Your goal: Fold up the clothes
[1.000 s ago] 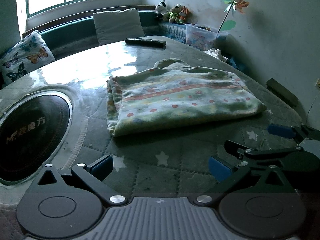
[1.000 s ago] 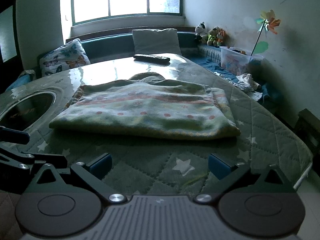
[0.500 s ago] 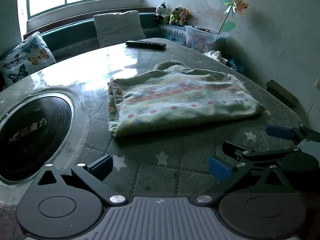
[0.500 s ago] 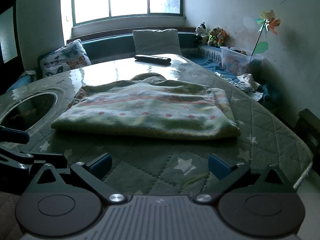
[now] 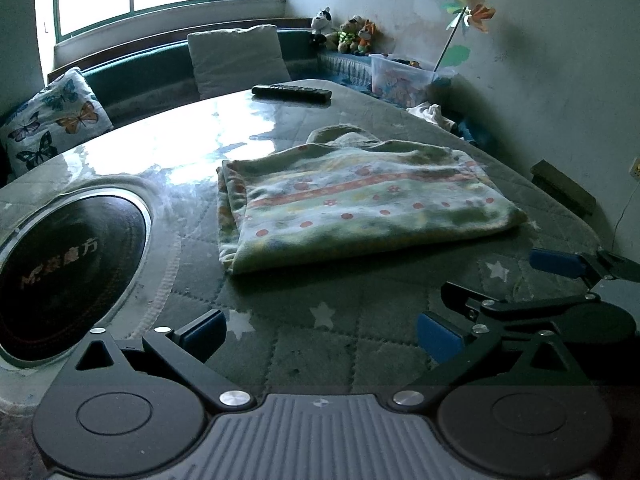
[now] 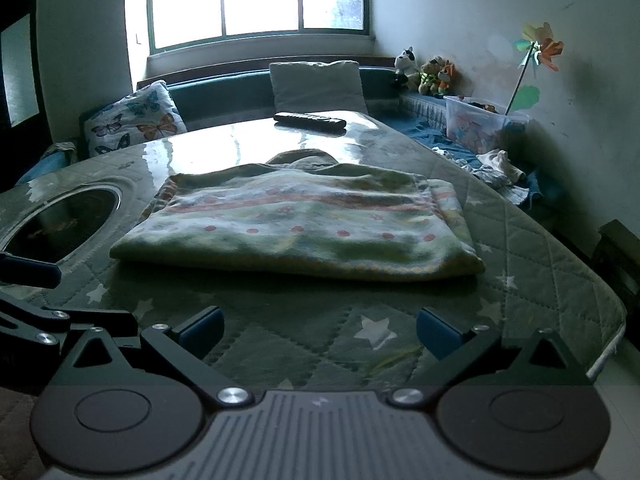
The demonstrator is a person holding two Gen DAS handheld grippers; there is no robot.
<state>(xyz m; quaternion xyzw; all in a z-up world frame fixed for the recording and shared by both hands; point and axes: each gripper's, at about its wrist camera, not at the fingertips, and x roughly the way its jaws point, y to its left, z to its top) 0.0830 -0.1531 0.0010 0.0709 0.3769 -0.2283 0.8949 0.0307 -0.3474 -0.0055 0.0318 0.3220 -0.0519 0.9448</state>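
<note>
A folded green garment (image 5: 360, 204) with red dots and a striped band lies flat on the quilted table cover (image 5: 320, 344); the right wrist view shows it as a neat rectangle (image 6: 304, 224). My left gripper (image 5: 320, 330) hovers open near the table's front edge, short of the garment, nothing between its blue pads. My right gripper (image 6: 318, 328) is likewise open and empty, set back from the garment's near fold. The right gripper (image 5: 500, 292) also appears at the right of the left wrist view, and the left gripper's finger (image 6: 28, 272) at the left edge of the right wrist view.
A round black inset cooktop (image 5: 60, 268) sits in the table at the left. A black remote (image 5: 292, 94) lies at the far edge. Beyond are a bench with cushions (image 5: 236, 58), stuffed toys (image 5: 348, 32), a plastic bin (image 5: 404, 78) and a pinwheel.
Both grippers have drawn back slightly and lifted, so the garment sits a little farther away in each view. The garment itself has not moved.
</note>
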